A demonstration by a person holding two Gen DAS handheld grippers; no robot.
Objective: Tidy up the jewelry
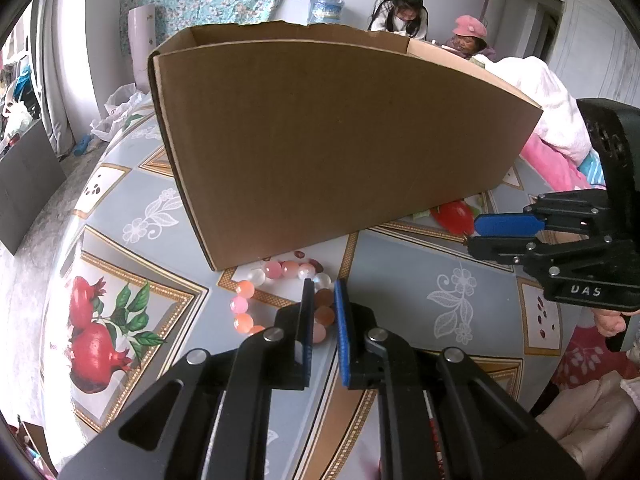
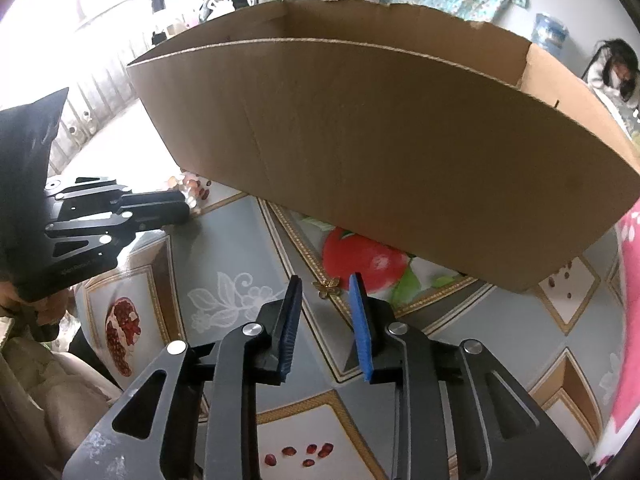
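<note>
The bead bracelet (image 1: 280, 300) lies on the worktop (image 1: 400, 280) beside the cardboard box (image 1: 320, 140), the left gripper (image 1: 323, 292) nipping its smooth, slippery beads. The right gripper (image 2: 325, 286) stands slightly apart around a tiny, light gold charm (image 2: 327, 286), best pinched across its middle.

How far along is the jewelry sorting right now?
Done: nothing confirmed; the cardboard box hides its inside. In hand: left tool clamps the bead bracelet on the table. Left: right tool stands open by a small gold flower piece, ungripped; both need boxing.

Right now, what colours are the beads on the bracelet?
Pink, orange and milky white bracelet, seen best in the left wrist view.
</note>
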